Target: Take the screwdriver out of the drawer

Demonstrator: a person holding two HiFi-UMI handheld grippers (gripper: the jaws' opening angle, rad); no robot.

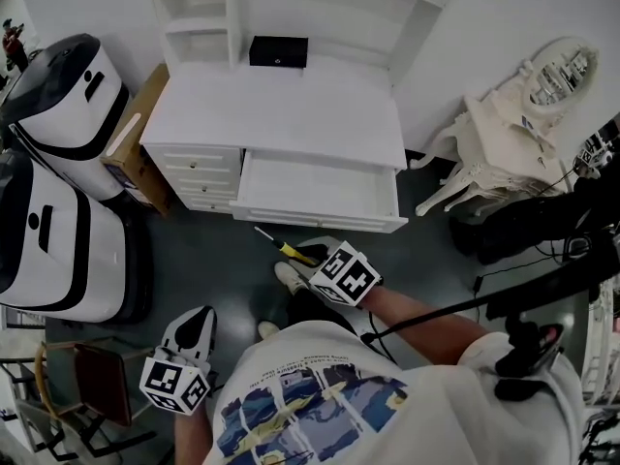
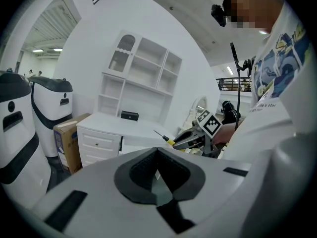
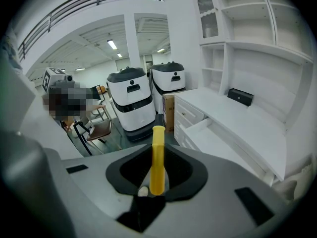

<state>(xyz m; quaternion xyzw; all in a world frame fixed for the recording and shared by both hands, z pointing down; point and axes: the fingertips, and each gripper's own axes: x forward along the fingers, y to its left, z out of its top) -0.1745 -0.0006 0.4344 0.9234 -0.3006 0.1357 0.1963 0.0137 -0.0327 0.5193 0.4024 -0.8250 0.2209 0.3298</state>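
Note:
The screwdriver (image 1: 288,249) has a yellow handle and a thin dark shaft. My right gripper (image 1: 308,257) is shut on it, holding it in the air just in front of the open white drawer (image 1: 320,218) of the desk (image 1: 281,105). In the right gripper view the yellow handle (image 3: 157,138) stands up between the jaws of my right gripper (image 3: 157,151). My left gripper (image 1: 197,325) hangs low at the left, away from the desk, shut with nothing in it. The left gripper view shows the right gripper (image 2: 187,140) with the screwdriver (image 2: 166,138) pointing towards the desk.
Two white and black machines (image 1: 58,95) (image 1: 48,240) stand left of the desk, with a cardboard box (image 1: 136,148) between them and it. A black box (image 1: 278,51) sits on the desk top. White ornate furniture (image 1: 513,134) and cables lie at the right, and a chair (image 1: 87,381) at the lower left.

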